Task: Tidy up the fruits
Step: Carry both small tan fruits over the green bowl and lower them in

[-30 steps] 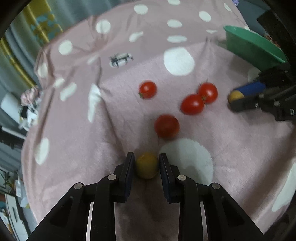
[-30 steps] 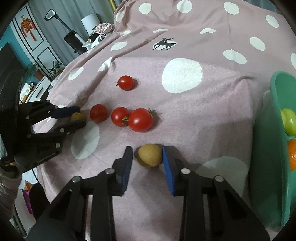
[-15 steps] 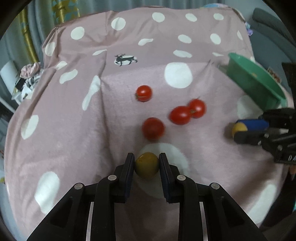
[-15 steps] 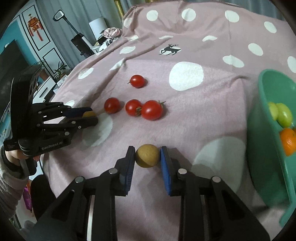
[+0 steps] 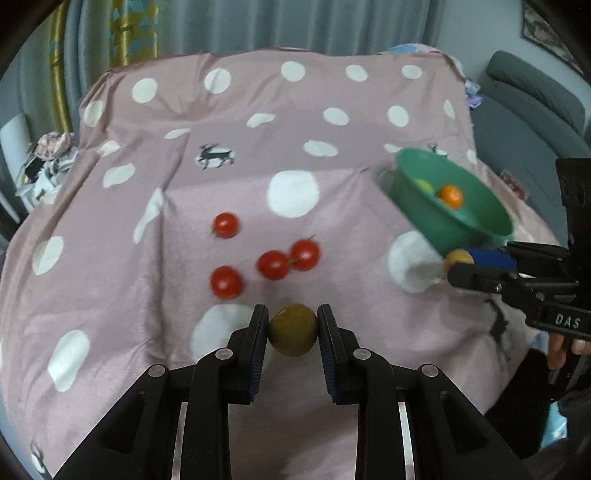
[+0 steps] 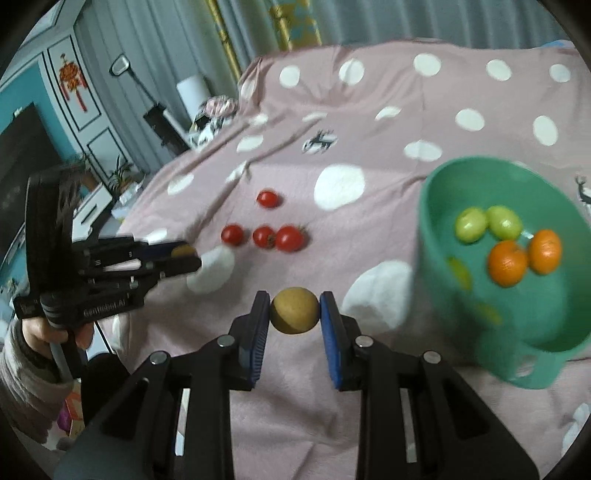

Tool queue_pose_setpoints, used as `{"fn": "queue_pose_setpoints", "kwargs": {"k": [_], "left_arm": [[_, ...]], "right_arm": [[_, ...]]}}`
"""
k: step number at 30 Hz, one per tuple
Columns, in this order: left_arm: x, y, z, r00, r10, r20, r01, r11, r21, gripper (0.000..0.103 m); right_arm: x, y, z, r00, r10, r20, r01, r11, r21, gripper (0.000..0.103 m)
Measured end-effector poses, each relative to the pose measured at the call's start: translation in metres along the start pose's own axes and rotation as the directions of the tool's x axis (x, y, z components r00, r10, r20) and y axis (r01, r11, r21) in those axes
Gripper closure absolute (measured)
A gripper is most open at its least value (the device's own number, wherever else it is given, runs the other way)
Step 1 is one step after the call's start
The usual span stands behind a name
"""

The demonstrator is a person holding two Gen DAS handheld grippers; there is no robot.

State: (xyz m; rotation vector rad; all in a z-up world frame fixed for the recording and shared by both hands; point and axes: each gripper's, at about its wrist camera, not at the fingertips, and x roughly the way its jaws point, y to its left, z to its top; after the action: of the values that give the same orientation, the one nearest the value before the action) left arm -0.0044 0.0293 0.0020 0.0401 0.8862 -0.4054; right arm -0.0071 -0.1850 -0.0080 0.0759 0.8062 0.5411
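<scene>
- Left tongs (image 5: 292,328): clamped on a round yellow-brown fruit (image 5: 292,329), pads pressed on both of its sides; fruit held above the pink polka-dot blanket (image 5: 221,122).
- Same left tongs are seen from the right wrist view (image 6: 184,254) at far left, with that yellowish fruit (image 6: 183,250) pinched at the tips.
- Right tongs (image 6: 294,312): closed on a second round tan-yellow fruit (image 6: 294,310), blue pads (image 6: 330,332) touching it left and right, held above the blanket (image 6: 369,122).
- From the left wrist view the right tongs (image 5: 458,264) are seen at the right edge, their fruit (image 5: 458,258) just beside the rim of the green plastic bowl (image 5: 424,206).
- Bowl (image 6: 436,280) sits on the blanket's right side; inside are two green fruits (image 6: 487,222) touching each other and two oranges (image 6: 524,257), also side by side.
- Four red cherry tomatoes are left on the blanket mid-field: one apart at the far side (image 5: 225,224), one nearest the left tongs (image 5: 226,282), and a touching pair (image 5: 289,260).
- Same tomatoes in the right wrist view: lone one (image 6: 268,198) farther back, three in a row (image 6: 263,236) nearer.
- Frames are slightly motion-blurred, the bowl most of all.
- Grey curtains (image 5: 295,22) are seen behind the blanket.
</scene>
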Motion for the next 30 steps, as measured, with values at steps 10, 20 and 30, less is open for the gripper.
{"fn": "queue_pose_setpoints", "kwargs": {"k": [10,20,30], "left_arm": [[0.0,-0.052,0.043,0.993,-0.1,0.058,0.096,0.993,0.071,0.076],[0.037,-0.115,0.091,0.974,-0.223,0.051,0.214,0.967,0.139,0.076],[0.079,-0.158,0.104,0.974,-0.226,-0.017,0.224,0.954,0.199,0.076]], "right_arm": [[-0.041,-0.04,-0.006,0.992,-0.068,0.111,0.056,0.993,0.105,0.075],[-0.07,-0.088,-0.018,0.971,-0.163,0.175,0.124,0.968,0.217,0.075],[-0.068,-0.117,-0.027,0.962,-0.21,0.173,0.159,0.95,0.267,0.074]]}}
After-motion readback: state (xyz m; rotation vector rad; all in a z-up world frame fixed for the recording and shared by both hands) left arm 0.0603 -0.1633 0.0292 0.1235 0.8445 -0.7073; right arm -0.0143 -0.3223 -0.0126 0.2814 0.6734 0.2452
